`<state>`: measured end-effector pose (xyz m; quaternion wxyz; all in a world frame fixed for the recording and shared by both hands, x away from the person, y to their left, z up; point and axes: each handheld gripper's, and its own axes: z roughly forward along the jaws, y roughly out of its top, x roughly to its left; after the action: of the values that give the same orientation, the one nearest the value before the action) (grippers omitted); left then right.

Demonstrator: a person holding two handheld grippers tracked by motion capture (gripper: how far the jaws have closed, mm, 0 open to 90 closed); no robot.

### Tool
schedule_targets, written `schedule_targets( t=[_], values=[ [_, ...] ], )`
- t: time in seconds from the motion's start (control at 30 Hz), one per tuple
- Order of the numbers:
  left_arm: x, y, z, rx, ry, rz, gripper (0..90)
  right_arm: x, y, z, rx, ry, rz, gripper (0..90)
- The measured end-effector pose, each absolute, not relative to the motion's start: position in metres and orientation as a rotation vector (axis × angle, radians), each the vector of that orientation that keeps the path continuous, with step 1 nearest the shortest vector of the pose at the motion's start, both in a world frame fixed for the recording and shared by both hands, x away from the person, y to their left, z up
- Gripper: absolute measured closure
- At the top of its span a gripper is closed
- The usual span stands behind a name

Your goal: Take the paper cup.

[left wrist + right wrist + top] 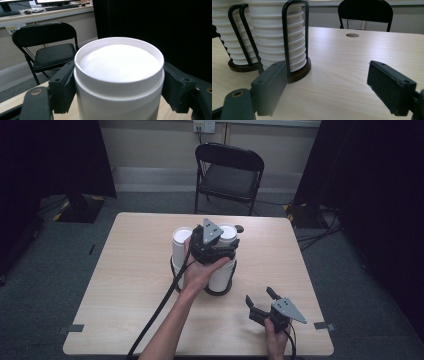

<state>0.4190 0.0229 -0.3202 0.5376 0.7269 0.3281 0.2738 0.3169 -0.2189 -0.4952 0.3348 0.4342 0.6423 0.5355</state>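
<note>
**Top cup gripped at the right-hand stack**

While the worktop (130, 285) lies broad and pale under the high view, two stacks of white paper cups are seen near its middle, each kept upright by a black wire holder on a dark round base. At the right stack (277, 37), the top cup (118, 75) is clamped just under its rim by the left tool (212, 240), both pads pressed against its sides; the grip seems to be placed high so that one cup can be lifted free of the nest. Near the front edge, well apart from the stacks, the right tool (261, 301) is held with jaws spread wide and nothing between them, apparently kept in reserve to receive or steady.
</note>
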Motion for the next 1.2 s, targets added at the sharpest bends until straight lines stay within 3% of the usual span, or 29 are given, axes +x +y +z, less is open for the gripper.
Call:
schedule_targets(
  t=[1.2],
  values=[
    [0.407, 0.032, -0.306, 1.581, 0.732, 0.671, 23.2, 0.317, -0.219, -0.495, 1.140, 1.677, 1.399, 16.0]
  ],
)
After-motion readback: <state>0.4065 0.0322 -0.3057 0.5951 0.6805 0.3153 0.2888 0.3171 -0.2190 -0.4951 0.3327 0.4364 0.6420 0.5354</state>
